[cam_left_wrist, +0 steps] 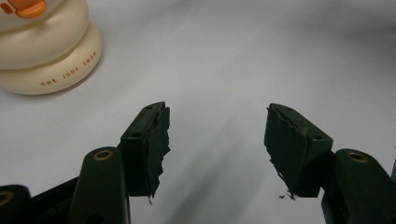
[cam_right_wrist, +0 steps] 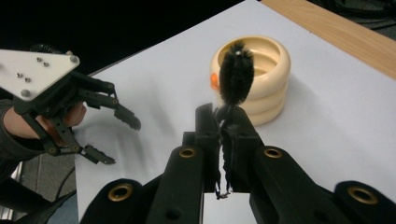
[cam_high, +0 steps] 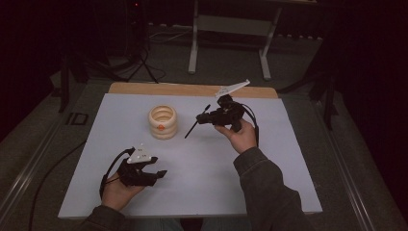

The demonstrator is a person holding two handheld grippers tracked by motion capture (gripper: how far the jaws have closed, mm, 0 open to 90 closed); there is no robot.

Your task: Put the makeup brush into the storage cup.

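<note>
Cream plastic holder: the ribbed, ring-stacked pot (cam_high: 162, 122) stands upright on the white table (cam_high: 202, 183), left of centre, its mouth open to you; the lettering on its base ring reads in the left gripper view (cam_left_wrist: 46, 51).
Left gripper: your left gripper (cam_high: 153, 172) hovers low over the near-left of the table with its jaws apart and nothing between them. It sits short of the pot.
Brush: the thin black brush (cam_high: 196, 124), bristled at its far end (cam_right_wrist: 236, 74), sits clamped in your right gripper and slants down toward the table just right of the pot, apart from it.
Right gripper: your right gripper (cam_high: 205, 118) is raised above the table centre, jaws pinched tight on the brush's wire stem.
Handling: judge the brush as very light, with a slim stem that may bend or twist in the pads, and soft bristles that crush easily. Keep your hold low on the stem, clear of the bristles.
Pot handling: it looks light and smooth-sided, so it may slide or tip if nudged. Steady it across the ribs with your free gripper if needed.
</note>
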